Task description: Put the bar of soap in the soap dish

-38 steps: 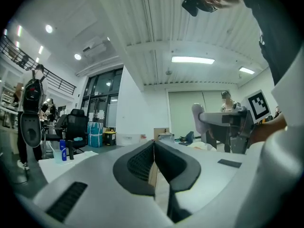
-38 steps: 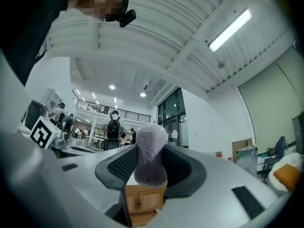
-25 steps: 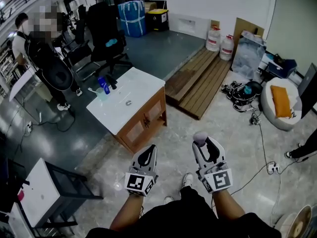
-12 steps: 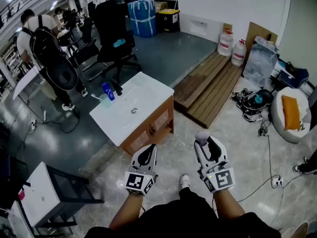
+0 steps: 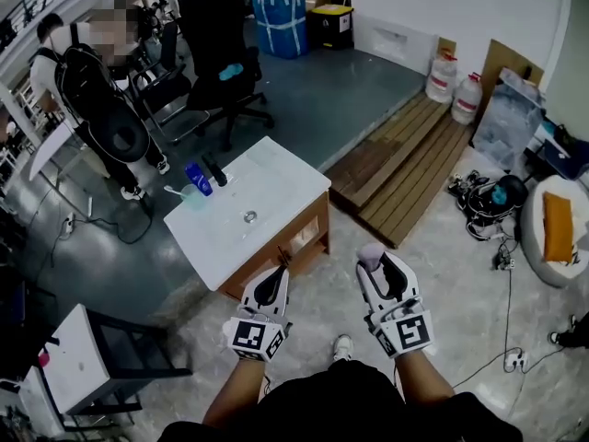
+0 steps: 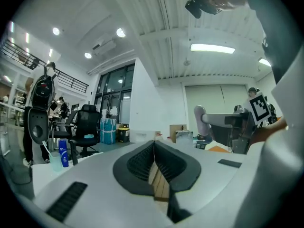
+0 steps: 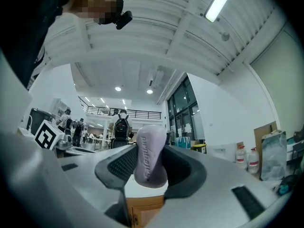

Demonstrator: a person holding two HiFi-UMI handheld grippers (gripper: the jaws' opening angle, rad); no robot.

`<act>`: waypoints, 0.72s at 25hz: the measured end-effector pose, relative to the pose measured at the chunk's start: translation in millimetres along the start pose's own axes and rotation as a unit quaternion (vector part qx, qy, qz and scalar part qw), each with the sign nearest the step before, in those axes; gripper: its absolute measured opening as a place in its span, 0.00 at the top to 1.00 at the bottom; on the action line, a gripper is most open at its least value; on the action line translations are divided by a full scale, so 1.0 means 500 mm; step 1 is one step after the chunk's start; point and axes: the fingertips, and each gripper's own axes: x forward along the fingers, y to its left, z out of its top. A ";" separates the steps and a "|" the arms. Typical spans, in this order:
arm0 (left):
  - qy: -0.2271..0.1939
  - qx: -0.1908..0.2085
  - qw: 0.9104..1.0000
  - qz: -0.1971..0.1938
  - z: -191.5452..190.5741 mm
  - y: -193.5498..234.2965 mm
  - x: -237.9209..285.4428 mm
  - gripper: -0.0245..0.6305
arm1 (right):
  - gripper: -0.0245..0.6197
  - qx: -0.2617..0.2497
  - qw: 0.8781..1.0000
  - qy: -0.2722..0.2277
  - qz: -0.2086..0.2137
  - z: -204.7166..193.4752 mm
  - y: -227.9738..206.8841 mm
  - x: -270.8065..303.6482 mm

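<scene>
Bar of soap (image 7: 151,156) stands pinched upright in right gripper (image 5: 377,273), near washstand (image 5: 281,178); left gripper (image 6: 154,161) pressed together, empty. No soap dish discernible. Risk: slick soap could squirt from jaws if squeeze shifts.

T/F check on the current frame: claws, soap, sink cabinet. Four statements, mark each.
1. The right claw is shut on the pale lilac oval bar of soap. True.
2. The left claw grips a blue bottle. False: its jaws are together with nothing between them. The blue plastic bottle stands on the sink cabinet.
3. The bar of soap lies on the white top of the wooden sink cabinet. False: it is held in the right claw, out in front of the cabinet.
4. The blue plastic bottle stands near the white top's far left corner. True.
</scene>
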 end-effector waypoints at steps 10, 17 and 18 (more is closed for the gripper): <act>0.012 -0.002 0.999 0.048 -0.010 0.037 0.094 0.93 | 0.68 0.005 0.999 0.010 0.048 -0.028 -0.078 0.094; 0.010 0.001 0.997 0.074 -0.003 0.069 0.116 0.93 | 0.68 0.020 0.997 0.015 0.076 -0.050 -0.089 0.162; 0.009 0.002 0.997 0.076 0.000 0.074 0.118 0.93 | 0.68 0.022 0.997 0.015 0.078 -0.053 -0.089 0.172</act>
